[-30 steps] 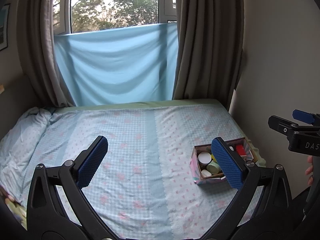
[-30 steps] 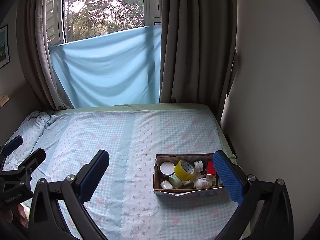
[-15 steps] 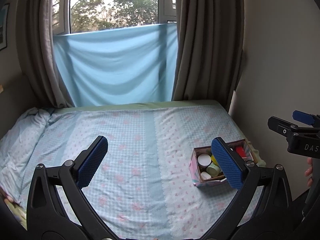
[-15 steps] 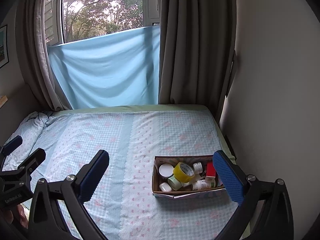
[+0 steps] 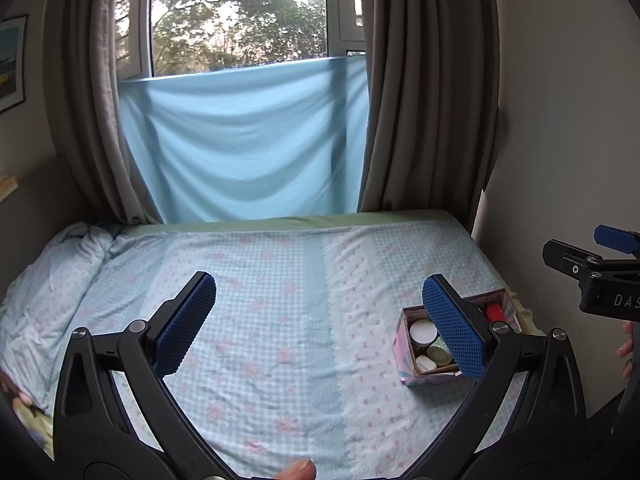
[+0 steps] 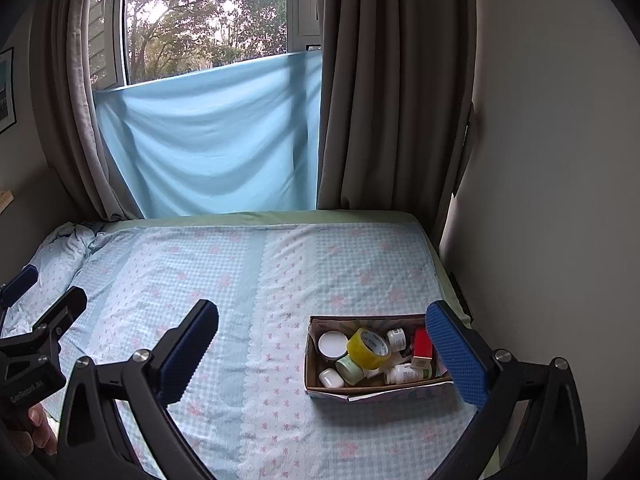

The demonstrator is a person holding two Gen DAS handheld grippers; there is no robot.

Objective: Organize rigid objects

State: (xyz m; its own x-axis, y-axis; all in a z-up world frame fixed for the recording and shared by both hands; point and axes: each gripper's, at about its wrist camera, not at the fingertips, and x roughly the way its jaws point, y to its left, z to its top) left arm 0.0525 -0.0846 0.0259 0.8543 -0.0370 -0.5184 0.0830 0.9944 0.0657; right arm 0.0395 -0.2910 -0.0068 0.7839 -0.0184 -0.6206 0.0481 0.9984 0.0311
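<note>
A small cardboard box (image 6: 316, 376) sits on the bed at the right; it also shows in the left wrist view (image 5: 403, 360). It holds a yellow tape roll (image 6: 368, 348), a red box (image 6: 422, 346), a white-lidded jar (image 6: 333, 344), a green jar (image 6: 349, 370) and small white bottles (image 6: 406, 374). My left gripper (image 5: 320, 328) is open and empty above the bed, left of the box. My right gripper (image 6: 324, 356) is open and empty, its right finger beside the box.
The bed (image 6: 248, 280) has a light blue checked sheet. A crumpled blanket (image 5: 52, 276) lies at the far left. A wall (image 6: 552, 200) runs along the bed's right side. Grey curtains (image 6: 384, 100) and a blue cloth (image 6: 208, 140) hang at the far end.
Both views have shifted slightly; the box sits a little lower in both views. Both grippers stay open and empty.
</note>
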